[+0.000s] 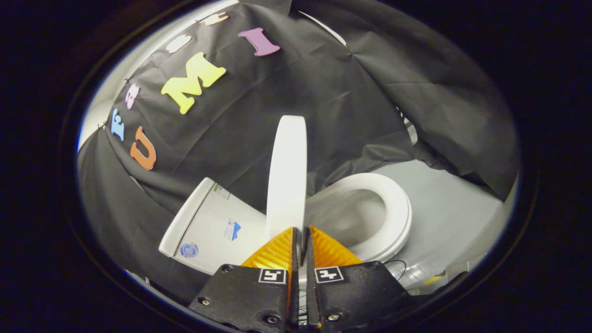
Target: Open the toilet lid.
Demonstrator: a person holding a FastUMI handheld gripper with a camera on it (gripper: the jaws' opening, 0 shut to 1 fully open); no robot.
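The white toilet lid [287, 175] stands raised on edge, rising straight ahead of the fingers. My gripper [301, 231] is shut on the lid's near rim, with an orange finger [276, 252] pressed on either side of it. Right of the lid the white seat ring [393, 208] lies flat around the open bowl [347, 217]. Left of the lid is the white tank [208, 226], which carries small stickers.
Black cloth hangs as a wall behind and around the toilet. A pale grey floor [448, 203] spreads to the right of the bowl. A thin dark cable [397, 266] lies on the floor near the right finger.
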